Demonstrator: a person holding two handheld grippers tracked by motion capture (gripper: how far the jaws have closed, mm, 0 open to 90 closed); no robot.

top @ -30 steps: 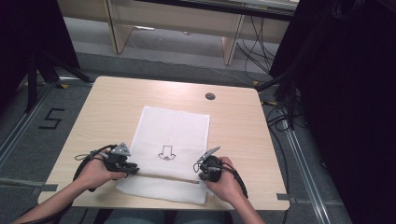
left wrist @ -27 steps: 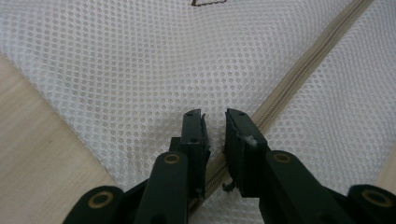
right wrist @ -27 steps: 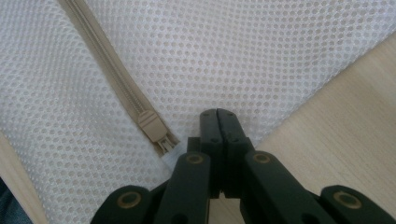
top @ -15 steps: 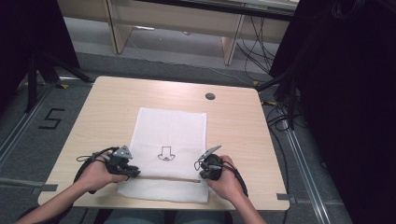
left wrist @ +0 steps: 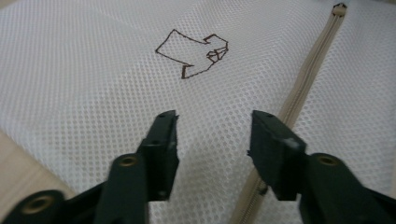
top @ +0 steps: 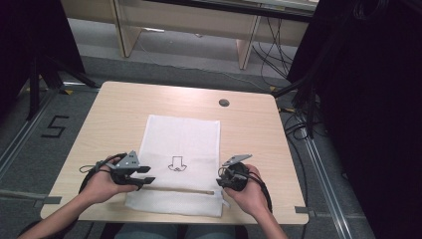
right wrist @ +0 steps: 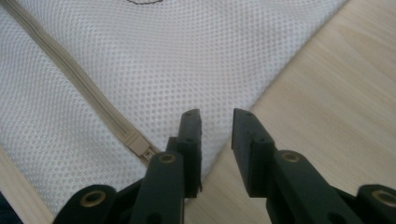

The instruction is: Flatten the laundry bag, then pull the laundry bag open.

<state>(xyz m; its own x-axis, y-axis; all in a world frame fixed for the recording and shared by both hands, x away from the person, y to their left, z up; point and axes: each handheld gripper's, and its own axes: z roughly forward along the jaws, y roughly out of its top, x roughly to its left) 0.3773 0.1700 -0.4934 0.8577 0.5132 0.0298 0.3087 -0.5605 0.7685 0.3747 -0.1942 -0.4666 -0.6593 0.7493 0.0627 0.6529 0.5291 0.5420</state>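
Note:
A white mesh bag (top: pixel 181 149) lies flat on the wooden table (top: pixel 114 109), with a brown arrow-shaped mark (top: pixel 175 164) at its middle and a beige zipper (top: pixel 179 190) across its near end. My left gripper (top: pixel 148 180) is open at the bag's left edge near the zipper. In the left gripper view its jaws (left wrist: pixel 212 123) hover open over the mesh, with the mark (left wrist: pixel 194 56) ahead and the zipper (left wrist: pixel 299 93) to the right. My right gripper (top: pixel 222 180) is open at the bag's right edge; its jaws (right wrist: pixel 217 121) straddle that edge beside the zipper pull (right wrist: pixel 140 147).
A small dark round grommet (top: pixel 224 102) sits in the table top beyond the bag. Bare wood surrounds the bag on the left, right and far sides. The table's near edge (top: pixel 174 219) runs just under the bag's near end. Cables lie on the floor to the right.
My left gripper has edged a little rightward onto the bag's left edge. The right gripper and the bag have hardly moved.

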